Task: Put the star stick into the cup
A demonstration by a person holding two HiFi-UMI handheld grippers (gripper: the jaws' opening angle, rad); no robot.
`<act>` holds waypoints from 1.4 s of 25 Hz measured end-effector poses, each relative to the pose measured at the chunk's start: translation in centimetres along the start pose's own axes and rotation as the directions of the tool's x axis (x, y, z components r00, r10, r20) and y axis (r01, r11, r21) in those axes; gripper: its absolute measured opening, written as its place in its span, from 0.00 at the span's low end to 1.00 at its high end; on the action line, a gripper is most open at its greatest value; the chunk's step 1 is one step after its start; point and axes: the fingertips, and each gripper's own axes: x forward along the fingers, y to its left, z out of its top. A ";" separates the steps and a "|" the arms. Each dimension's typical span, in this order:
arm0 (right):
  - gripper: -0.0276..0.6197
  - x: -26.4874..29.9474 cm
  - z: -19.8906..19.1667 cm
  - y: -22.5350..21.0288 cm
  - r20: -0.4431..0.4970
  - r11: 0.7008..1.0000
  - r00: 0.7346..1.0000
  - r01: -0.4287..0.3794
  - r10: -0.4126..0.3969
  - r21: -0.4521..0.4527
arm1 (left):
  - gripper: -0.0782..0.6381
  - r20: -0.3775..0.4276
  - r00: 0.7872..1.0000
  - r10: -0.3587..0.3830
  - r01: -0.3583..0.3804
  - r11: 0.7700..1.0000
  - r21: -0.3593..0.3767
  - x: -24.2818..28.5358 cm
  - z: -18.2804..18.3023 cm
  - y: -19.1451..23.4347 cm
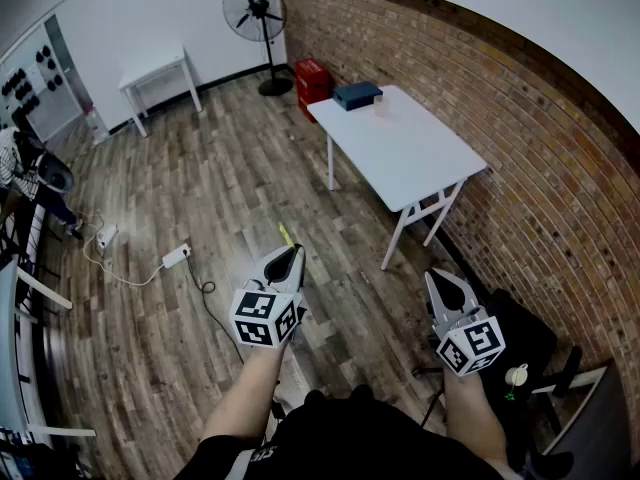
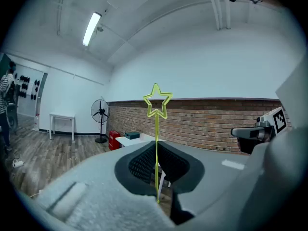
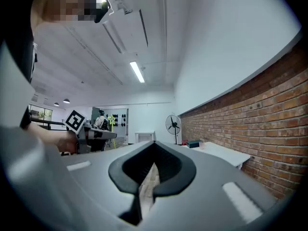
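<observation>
Left gripper (image 2: 158, 198) clamps a thin yellow star stick (image 2: 156, 134), standing upright.
Wiry outline star on top; right gripper (image 3: 146, 189) seemingly closed, empty.

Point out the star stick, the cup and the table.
star stick (image 2: 156, 138), left gripper view, on its stem.
cup (image 1: 381, 105), head view, on its side.
table (image 1: 410, 153), head view, bare top.

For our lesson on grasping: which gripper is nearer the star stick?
Left. The left gripper is shut on the star stick, which is clamped between its jaws. The right gripper is off to the side, apart from the stick, with nothing between its jaws.
</observation>
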 end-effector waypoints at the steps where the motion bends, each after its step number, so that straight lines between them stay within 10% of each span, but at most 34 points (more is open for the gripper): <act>1: 0.04 0.0 -0.1 -0.2 -0.003 1.000 1.000 -0.002 0.002 -0.001 | 0.13 0.000 1.000 0.003 -0.003 1.000 -0.002 0.0 -0.1 -0.1; 20: 0.04 -0.8 -1.6 -5.1 -0.038 0.995 0.996 -0.074 0.076 0.061 | 0.13 -0.017 1.000 0.009 -0.008 0.999 0.050 3.4 -1.0 -6.1; 35: 0.04 10.4 -4.7 -8.9 -0.129 0.990 0.988 -0.067 0.083 0.123 | 0.13 -0.055 0.998 0.019 -0.020 1.000 -0.012 13.4 -2.2 3.4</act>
